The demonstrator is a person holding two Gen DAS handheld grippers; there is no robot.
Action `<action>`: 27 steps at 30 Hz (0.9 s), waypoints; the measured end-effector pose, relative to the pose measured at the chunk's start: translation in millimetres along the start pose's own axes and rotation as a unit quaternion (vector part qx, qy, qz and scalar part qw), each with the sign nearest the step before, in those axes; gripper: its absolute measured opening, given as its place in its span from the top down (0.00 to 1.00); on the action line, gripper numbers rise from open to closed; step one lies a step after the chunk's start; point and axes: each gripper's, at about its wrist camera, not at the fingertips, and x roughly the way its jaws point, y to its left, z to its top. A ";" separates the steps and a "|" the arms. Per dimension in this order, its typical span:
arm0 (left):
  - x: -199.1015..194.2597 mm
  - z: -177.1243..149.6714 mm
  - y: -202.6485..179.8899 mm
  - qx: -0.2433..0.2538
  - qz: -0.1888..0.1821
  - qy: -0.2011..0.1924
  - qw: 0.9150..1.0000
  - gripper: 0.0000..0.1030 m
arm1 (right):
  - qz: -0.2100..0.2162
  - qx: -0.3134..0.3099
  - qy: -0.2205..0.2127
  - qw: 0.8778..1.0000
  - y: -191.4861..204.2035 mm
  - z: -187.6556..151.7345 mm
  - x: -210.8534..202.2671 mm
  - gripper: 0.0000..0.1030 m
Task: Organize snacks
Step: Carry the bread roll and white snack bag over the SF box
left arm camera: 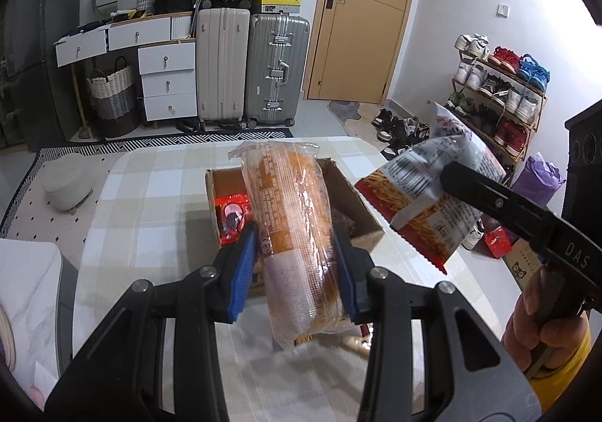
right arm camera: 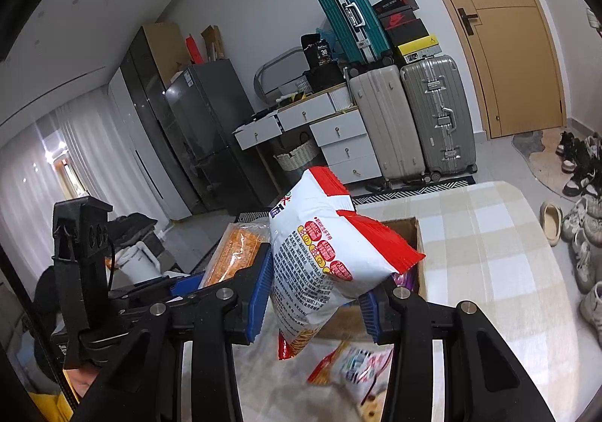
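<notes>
My left gripper (left arm camera: 297,271) is shut on a long clear pack of orange biscuits (left arm camera: 297,226) and holds it above an open cardboard box (left arm camera: 361,203) on the checked tablecloth. The box holds a red snack packet (left arm camera: 231,215). My right gripper (right arm camera: 312,305) is shut on a white and red snack bag (right arm camera: 327,252); that bag also shows in the left wrist view (left arm camera: 425,188), raised to the right of the box. The biscuit pack (right arm camera: 235,252) shows left of it in the right wrist view. Another snack packet (right arm camera: 350,365) lies on the table under the right gripper.
The table (left arm camera: 150,203) has a beige checked cloth. Suitcases (left arm camera: 252,68), a white drawer unit (left arm camera: 165,79) and a woven basket (left arm camera: 113,94) stand against the far wall. A shoe rack (left arm camera: 500,90) stands at the right, with shoes on the floor.
</notes>
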 end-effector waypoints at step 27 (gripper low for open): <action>238.6 74.1 72.0 -0.039 0.000 0.099 0.994 0.65 | -0.030 0.043 0.090 0.995 -85.4 18.5 155.5 0.60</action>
